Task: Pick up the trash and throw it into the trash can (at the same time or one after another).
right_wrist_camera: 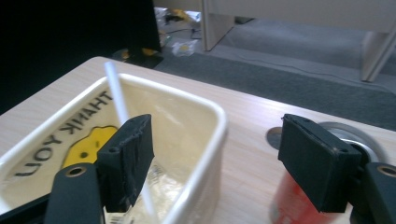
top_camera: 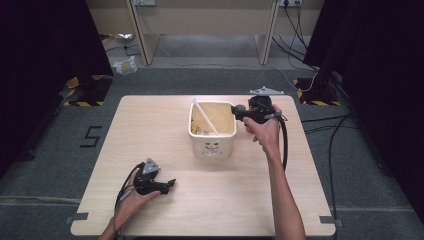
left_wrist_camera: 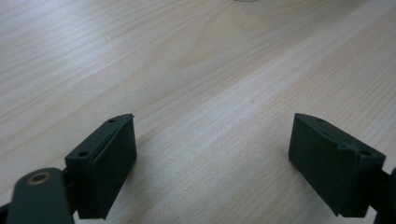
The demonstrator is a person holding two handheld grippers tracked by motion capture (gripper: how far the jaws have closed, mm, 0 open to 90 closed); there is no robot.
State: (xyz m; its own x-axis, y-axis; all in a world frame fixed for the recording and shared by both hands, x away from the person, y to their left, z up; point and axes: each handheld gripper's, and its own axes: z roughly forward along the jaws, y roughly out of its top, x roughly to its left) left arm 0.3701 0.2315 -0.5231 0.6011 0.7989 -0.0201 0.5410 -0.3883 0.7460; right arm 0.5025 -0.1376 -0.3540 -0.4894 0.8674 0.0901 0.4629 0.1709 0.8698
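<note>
A cream square bin [top_camera: 212,142] stands mid-table with a white straw [top_camera: 204,115] leaning inside it. In the right gripper view the bin [right_wrist_camera: 205,116] carries the words "THANK YOU" and a yellow figure on its inner wall, and holds the straw [right_wrist_camera: 116,93] and crumpled clear wrapping [right_wrist_camera: 166,184]. My right gripper [top_camera: 234,111] [right_wrist_camera: 217,140] is open, straddling the bin's right rim. One jaw is over the inside, the other over a red can [right_wrist_camera: 294,207] just outside. My left gripper [top_camera: 171,183] [left_wrist_camera: 212,126] rests open near the table's front left, with bare wood between its jaws.
The wooden table [top_camera: 150,130] has free surface left of and in front of the bin. A round grommet [right_wrist_camera: 274,134] sits in the tabletop by the can. Black curtains flank both sides. Cables [top_camera: 330,135] run along the floor on the right.
</note>
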